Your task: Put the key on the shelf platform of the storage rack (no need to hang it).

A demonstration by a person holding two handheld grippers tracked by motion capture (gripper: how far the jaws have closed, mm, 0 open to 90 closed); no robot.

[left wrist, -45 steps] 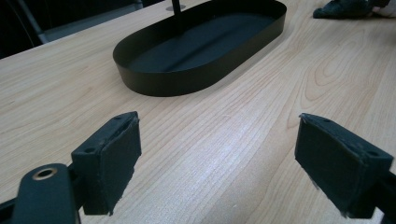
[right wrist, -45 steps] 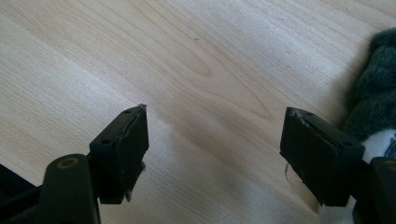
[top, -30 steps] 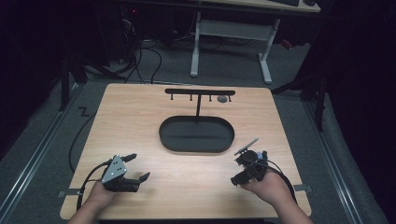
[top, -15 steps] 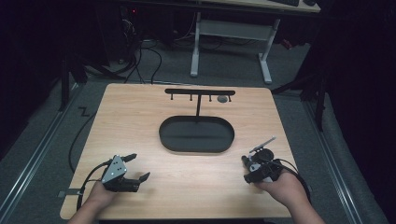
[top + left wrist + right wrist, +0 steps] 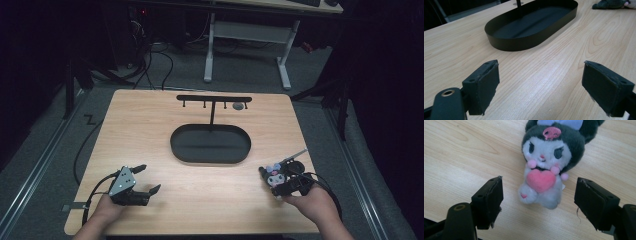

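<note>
A small plush toy [image 5: 273, 174] with a dark hood, white face and pink heart lies on its back on the wooden table [image 5: 150, 130], at the front right. My right gripper [image 5: 278, 181] hovers just over it, open. In the right gripper view the plush toy [image 5: 546, 165] lies between and just beyond the two wide-apart pads of my right gripper [image 5: 540, 192], touching neither. My left gripper [image 5: 149, 178] rests at the front left, open and holding nothing. In its own view the left gripper [image 5: 540, 87] faces a black oval tray [image 5: 506, 42].
The black oval tray [image 5: 175, 150] sits mid-table with a T-shaped black hanger stand [image 5: 214, 98] rising from it; a small round thing [image 5: 238, 106] hangs from the bar's right end. Cables trail from both grippers. Desk legs and wires stand on the floor beyond the table.
My right gripper has drawn back toward the right front of the table, and the plush toy now shows at its jaws. The left gripper has not moved.
</note>
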